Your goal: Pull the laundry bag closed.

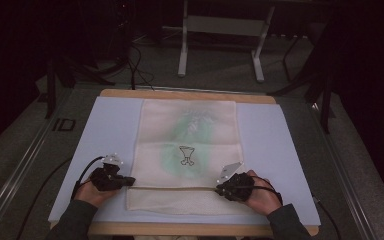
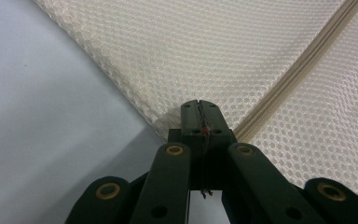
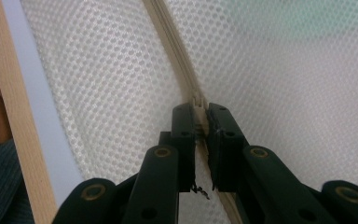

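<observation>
The mesh laundry bag (image 1: 187,155) lies flat in the middle of the high view, on the pale blue mat (image 1: 275,145), with its long axis running from the bottom of the frame up toward the top. Its zipper (image 1: 175,188) crosses it as a thin line low in the frame, left to right, close to the bag's near end, and your two grippers sit at the two ends of that line. Your right gripper (image 1: 223,190) is at the zipper's right end: in the right gripper view its jaws are clamped on the small pale zipper pull (image 3: 199,109), with the zipper track (image 3: 172,42) running away from the fingertips toward the top of that frame. Your left gripper (image 1: 128,182) is at the bag's left edge; in the left gripper view its jaws are pressed together on the corner of the mesh (image 2: 177,119) where the zipper ends, with the track slanting off to the upper right. So the whole zipper lies between your hands, and the pull is in your right one. By my reading, the next move is to draw the pull along that line toward your left gripper while the left holds the bag taut against it. A green shape and a small dark drawing (image 1: 186,155) show through the mesh above the zipper.
</observation>
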Demonstrator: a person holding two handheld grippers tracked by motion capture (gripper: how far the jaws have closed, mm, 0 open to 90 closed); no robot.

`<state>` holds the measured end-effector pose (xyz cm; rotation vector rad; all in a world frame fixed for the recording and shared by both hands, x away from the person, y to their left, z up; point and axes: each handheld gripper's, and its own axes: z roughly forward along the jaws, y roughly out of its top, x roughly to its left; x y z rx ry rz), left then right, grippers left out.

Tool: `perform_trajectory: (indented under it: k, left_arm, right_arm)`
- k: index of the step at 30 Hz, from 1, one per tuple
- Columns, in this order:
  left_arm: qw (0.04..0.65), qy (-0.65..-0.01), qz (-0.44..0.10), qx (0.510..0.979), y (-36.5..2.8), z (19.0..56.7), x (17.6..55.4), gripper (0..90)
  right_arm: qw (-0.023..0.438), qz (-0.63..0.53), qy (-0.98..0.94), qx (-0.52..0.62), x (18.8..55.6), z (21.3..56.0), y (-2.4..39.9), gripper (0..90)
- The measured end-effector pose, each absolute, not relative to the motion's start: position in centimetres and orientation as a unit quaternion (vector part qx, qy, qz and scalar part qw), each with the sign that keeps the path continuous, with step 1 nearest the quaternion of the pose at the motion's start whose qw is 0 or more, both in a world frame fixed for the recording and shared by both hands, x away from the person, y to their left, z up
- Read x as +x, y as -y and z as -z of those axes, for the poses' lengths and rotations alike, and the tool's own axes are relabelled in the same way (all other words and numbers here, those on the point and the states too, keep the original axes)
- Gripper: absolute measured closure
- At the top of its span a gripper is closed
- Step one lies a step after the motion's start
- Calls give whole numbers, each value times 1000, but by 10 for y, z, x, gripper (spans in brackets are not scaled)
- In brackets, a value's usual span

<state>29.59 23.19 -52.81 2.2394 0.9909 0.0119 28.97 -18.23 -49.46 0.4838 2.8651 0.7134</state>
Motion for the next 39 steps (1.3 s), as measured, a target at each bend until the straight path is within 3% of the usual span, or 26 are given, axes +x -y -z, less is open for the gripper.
perform_trajectory:
  k: [39]
  left_arm:
    - [339,-381,-5,860,-232,528,296,900]
  right_arm:
    - [71,-242,-951,179,291,494,206,820]
